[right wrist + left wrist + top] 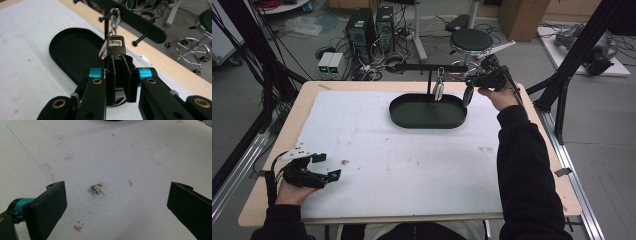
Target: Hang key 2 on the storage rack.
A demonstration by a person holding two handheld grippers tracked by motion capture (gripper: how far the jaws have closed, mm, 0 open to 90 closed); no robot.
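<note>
Closest to me, my left gripper (323, 166) rests low at about eight o'clock on the white mat (402, 160), its two black jaws spread wide with nothing between them; in the left gripper view they frame a small dark smudge (96, 189) on the mat and a couple of orange marks beside it. Further out, at roughly one o'clock, my right gripper (117, 60) has its jaws pressed together on a metal keychain (115, 47) — the pads pinch its body just below the clasp, which sticks up above the tips. That keychain hangs in the air near the far right end of the black oval tray (399, 116), just beside the black hanging rack (432, 67) that stands over the tray's far rim. A second keychain (439, 89) dangles from one of the rack's pegs at twelve o'clock, over the tray — close to the one I hold but apart from it. My sleeve (522, 165) runs up the table's right side.
</note>
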